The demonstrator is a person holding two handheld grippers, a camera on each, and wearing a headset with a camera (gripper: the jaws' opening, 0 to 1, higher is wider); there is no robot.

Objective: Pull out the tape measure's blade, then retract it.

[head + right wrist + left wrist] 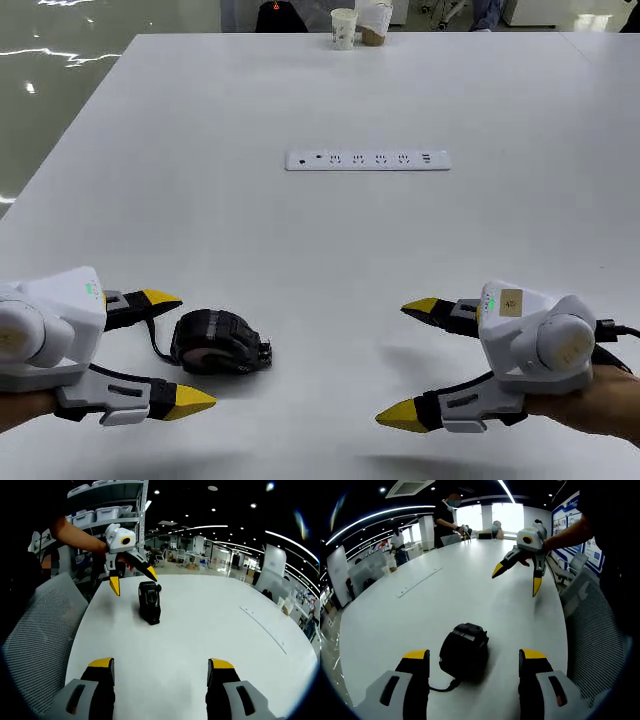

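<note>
The tape measure (220, 342) sits on the white table (330, 230) right in the mouth of the left gripper (182, 349). That gripper's jaws are spread wide, one on each side of the case, and neither seems to touch it. The case's long axis runs across the table toward the right gripper (405, 360), which hangs well apart with jaws just as wide and nothing in them. I'd say the left is placed to clamp the case while the right comes across for what looks like the blade end.
</note>
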